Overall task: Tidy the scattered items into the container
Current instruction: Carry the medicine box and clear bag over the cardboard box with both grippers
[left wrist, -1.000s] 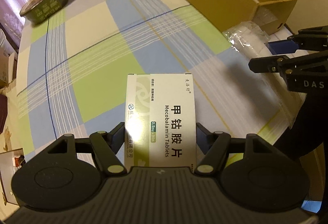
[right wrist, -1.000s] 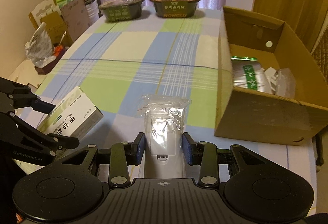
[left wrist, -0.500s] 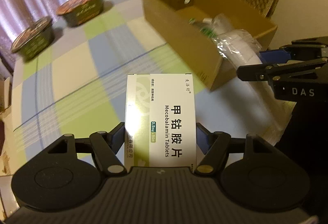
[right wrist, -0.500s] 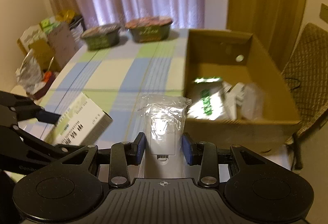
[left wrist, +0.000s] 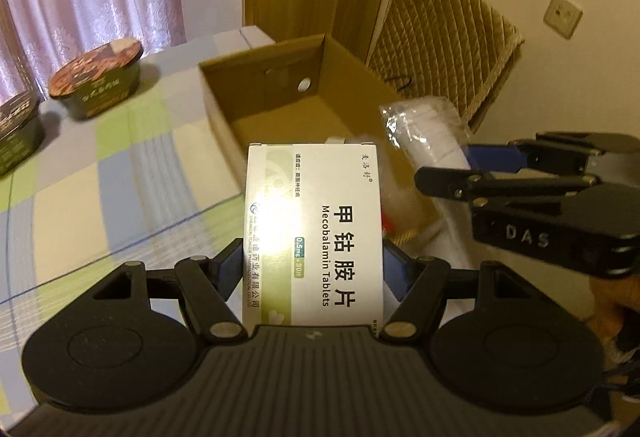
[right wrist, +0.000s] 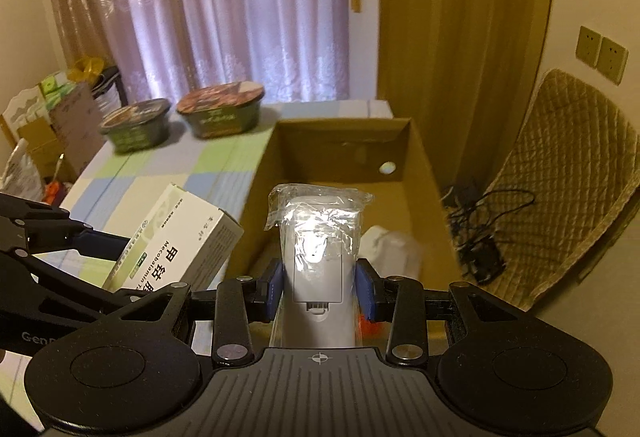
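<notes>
My left gripper (left wrist: 313, 269) is shut on a white and green box of Mecobalamin tablets (left wrist: 314, 233), held in the air at the near end of the open cardboard box (left wrist: 224, 117). The same tablet box (right wrist: 176, 237) shows at the left of the right wrist view. My right gripper (right wrist: 318, 285) is shut on a grey device wrapped in clear plastic (right wrist: 318, 237), raised over the cardboard box (right wrist: 424, 157). That wrapped device (left wrist: 428, 133) appears at the right of the left wrist view. White plastic-wrapped items (right wrist: 394, 249) lie inside the cardboard box.
Two dark instant-noodle bowls (right wrist: 220, 113) (right wrist: 134, 129) stand at the far end of the checked tablecloth (left wrist: 120, 165). A quilted chair (right wrist: 568, 173) stands right of the cardboard box, with cables (right wrist: 480, 233) on the floor. Cartons and bags (right wrist: 52, 133) are piled left of the table.
Both grippers have risen from the tabletop and moved to the cardboard box, carrying the tablet box and the wrapped device with them. Both stay shut.
</notes>
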`<state>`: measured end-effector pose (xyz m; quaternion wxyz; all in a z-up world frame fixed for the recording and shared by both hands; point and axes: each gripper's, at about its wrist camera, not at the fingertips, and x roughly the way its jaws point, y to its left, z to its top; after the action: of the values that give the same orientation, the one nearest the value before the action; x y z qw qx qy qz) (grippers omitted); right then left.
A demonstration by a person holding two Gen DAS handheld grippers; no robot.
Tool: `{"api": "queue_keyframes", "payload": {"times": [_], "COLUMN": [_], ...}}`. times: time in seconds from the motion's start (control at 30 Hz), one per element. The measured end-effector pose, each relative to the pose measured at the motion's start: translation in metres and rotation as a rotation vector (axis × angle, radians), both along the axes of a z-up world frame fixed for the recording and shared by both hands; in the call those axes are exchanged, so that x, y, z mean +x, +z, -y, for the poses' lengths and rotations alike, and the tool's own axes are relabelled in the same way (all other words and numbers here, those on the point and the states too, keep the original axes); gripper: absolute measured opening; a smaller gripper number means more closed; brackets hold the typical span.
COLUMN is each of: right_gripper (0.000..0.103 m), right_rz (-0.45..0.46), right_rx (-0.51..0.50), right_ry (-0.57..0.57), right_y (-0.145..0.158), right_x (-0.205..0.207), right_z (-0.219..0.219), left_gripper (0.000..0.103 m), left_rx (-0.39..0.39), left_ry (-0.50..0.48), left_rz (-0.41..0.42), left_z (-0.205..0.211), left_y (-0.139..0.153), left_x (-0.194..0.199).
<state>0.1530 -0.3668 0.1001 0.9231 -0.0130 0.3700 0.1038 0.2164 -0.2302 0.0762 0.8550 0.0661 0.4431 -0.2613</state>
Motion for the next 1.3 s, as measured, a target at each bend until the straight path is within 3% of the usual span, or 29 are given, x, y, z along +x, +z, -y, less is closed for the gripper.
{"api": "queue_keyframes", "payload": {"times": [0.2, 0.7, 1.3], "right_gripper": [0.041, 0.041, 0.041], "right_rz": [0.001, -0.024, -0.031], "right_rx": [-0.008, -0.004, -0.006], "right_ry": [-0.015, -0.012, -0.019], "right_y": [-0.002, -0.020, -0.029], "right_x": [0.023, 0.064, 0.079], "right_z": [0.022, 0.038, 0.049], "left_gripper": [0.066, 0.066, 0.067], "left_rx": [-0.068, -0.059, -0.071], "left_ry": [0.064, 0.098, 0.118], "left_rz": [-0.041, -0.070, -0.072], "left_z": [0.018, 0.035, 0.045], "left_y": [-0.006, -0.027, -0.036], "left_x": [0.026, 0.060, 0.077]}}
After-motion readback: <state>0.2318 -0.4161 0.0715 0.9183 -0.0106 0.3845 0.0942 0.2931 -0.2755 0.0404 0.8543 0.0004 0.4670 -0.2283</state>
